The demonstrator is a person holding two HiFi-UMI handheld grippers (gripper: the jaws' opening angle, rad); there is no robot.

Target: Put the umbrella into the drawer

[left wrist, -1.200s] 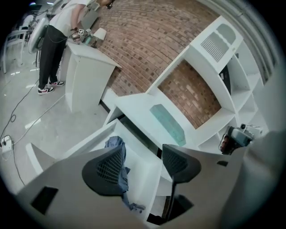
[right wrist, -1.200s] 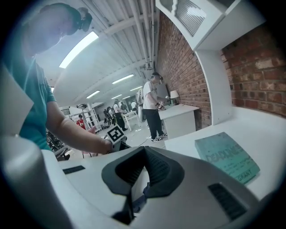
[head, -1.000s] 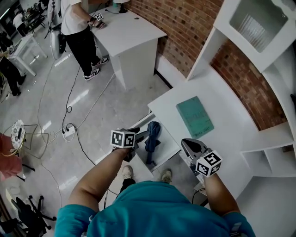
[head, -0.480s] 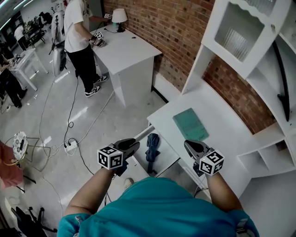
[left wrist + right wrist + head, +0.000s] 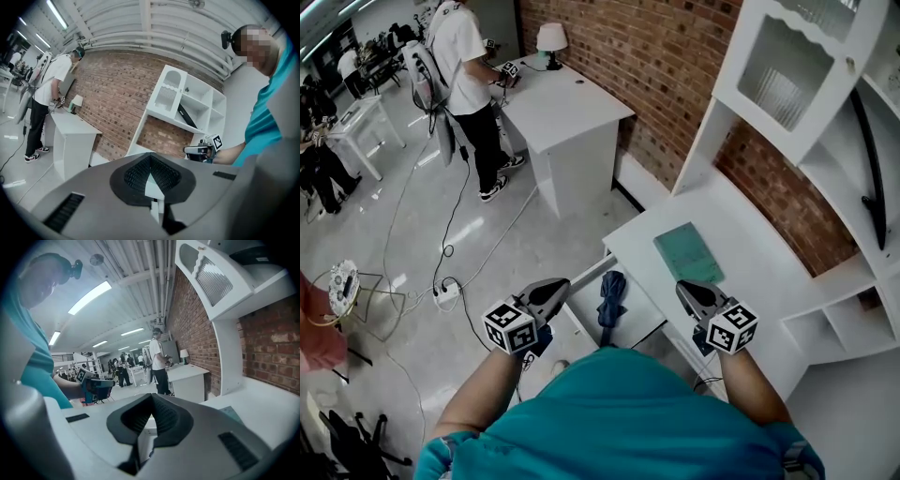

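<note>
Blue fabric umbrella (image 5: pixel 610 292) lies in white drawer (image 5: pixel 636 302); left gripper (image 5: pixel 565 284) and right gripper (image 5: pixel 682 286) (ribbed black jaws) closed, empty.

Head view looks steeply down; both gripper views face level, sharing the red brick wall (image 5: pixel 675 75) and white shelf cabinet (image 5: pixel 787 66).

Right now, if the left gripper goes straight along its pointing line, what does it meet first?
Probably the white desk, near its front edge; if it passes above, the brick wall under the shelves. Height unclear.
</note>
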